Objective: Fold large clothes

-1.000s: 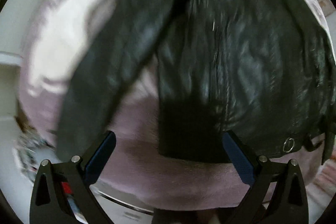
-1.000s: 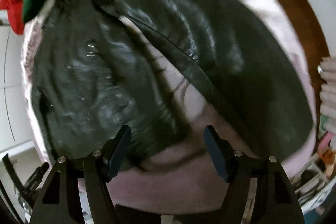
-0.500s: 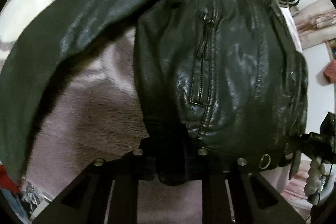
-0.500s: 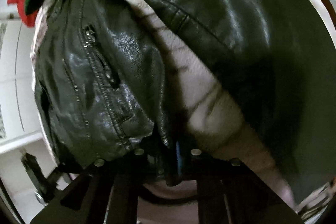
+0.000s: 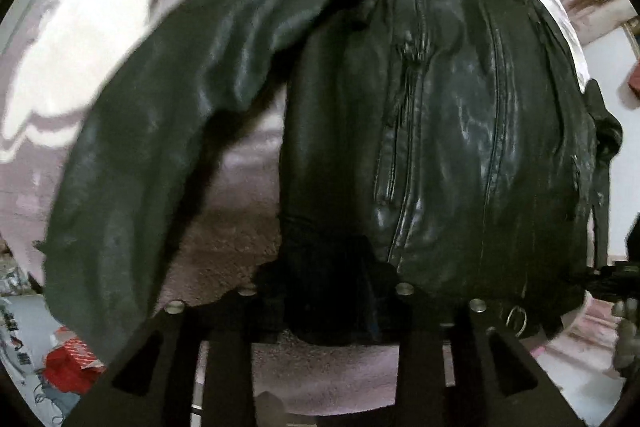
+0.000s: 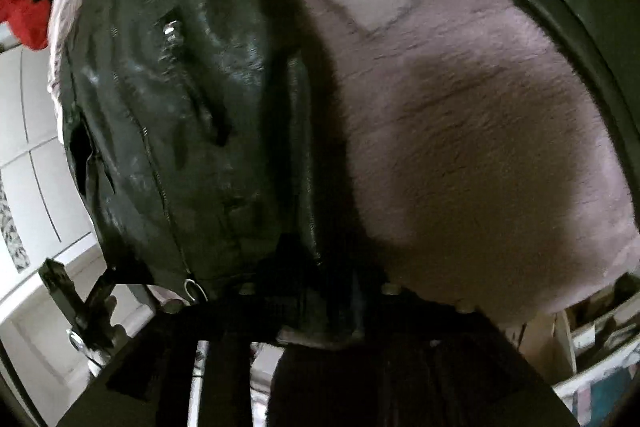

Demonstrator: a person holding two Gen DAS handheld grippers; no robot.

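Left wrist view shows the left gripper (image 5: 332, 307) clamped on the black leather jacket's (image 5: 440, 147) hem, its body running straight ahead of the fingers across the pink blanket (image 5: 232, 251), while the right gripper (image 6: 320, 307) pinches the opposite hem corner.

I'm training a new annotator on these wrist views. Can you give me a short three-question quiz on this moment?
1. True or false: the left claw is shut on the hem of the black leather jacket.
2. What does the jacket lie on? A) bare wood B) pink fuzzy blanket C) tiled floor
3. Fill in: by the hem, near the right claw, hangs a small metal ____.

Key:
1. True.
2. B, the pink fuzzy blanket.
3. Ring.
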